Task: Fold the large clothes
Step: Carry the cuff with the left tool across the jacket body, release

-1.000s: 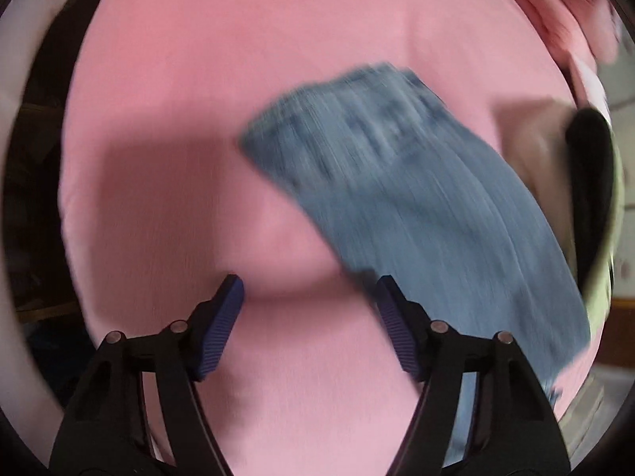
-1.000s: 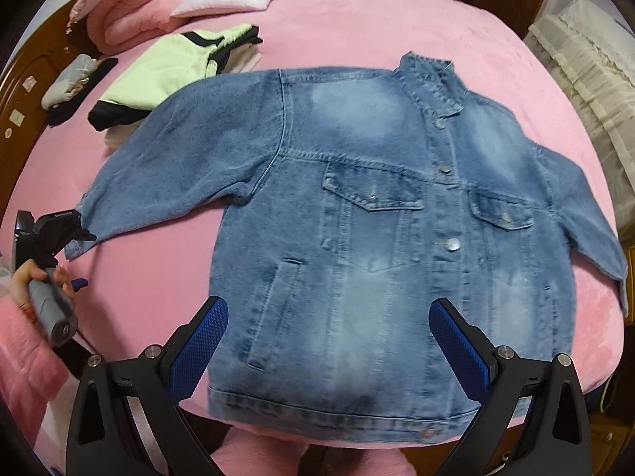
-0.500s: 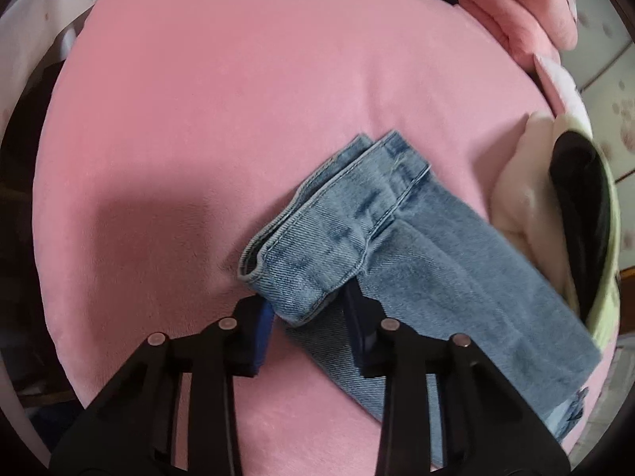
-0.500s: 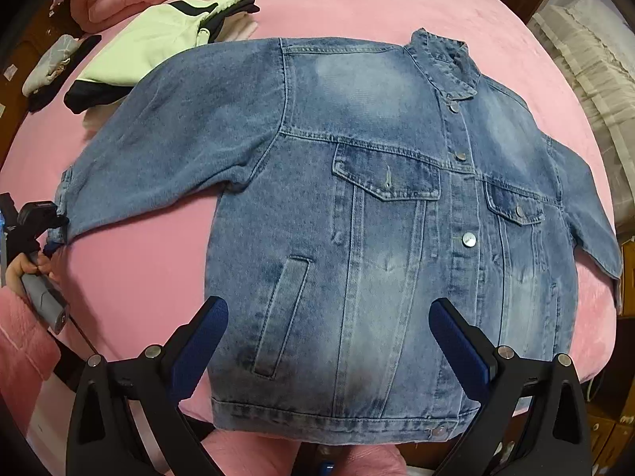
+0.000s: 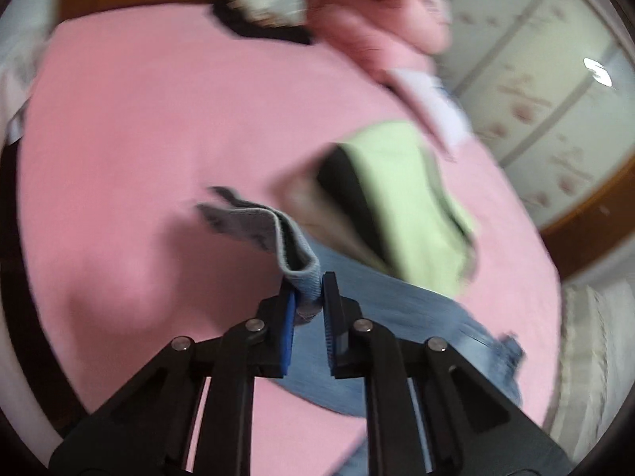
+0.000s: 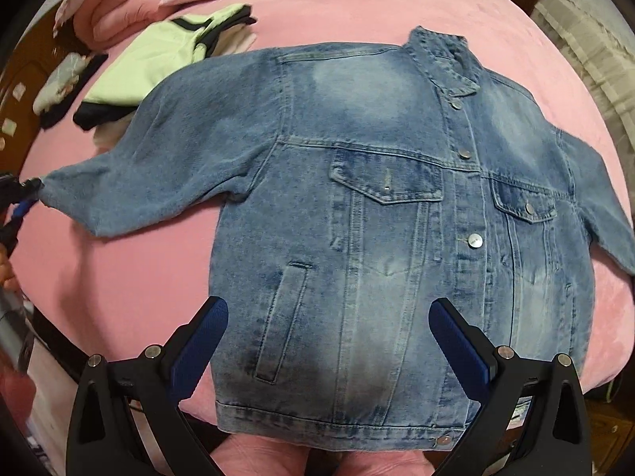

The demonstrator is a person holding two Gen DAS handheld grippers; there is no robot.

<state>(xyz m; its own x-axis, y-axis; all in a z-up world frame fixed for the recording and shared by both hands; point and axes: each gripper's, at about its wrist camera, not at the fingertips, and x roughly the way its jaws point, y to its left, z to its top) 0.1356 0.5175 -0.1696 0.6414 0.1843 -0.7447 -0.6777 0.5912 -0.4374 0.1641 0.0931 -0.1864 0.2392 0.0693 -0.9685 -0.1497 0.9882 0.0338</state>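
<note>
On the pink bed [image 6: 357, 4] the denim jacket [image 6: 389, 238] lies flat, front up. My left gripper [image 5: 308, 297] pinches its sleeve cuff [image 5: 303, 283] at far left; my right gripper [image 6: 327, 341] hovers spread wide above the near hem.

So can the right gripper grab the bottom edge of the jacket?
Probably yes. The right gripper is open over the denim jacket, and nothing covers its hem.
</note>
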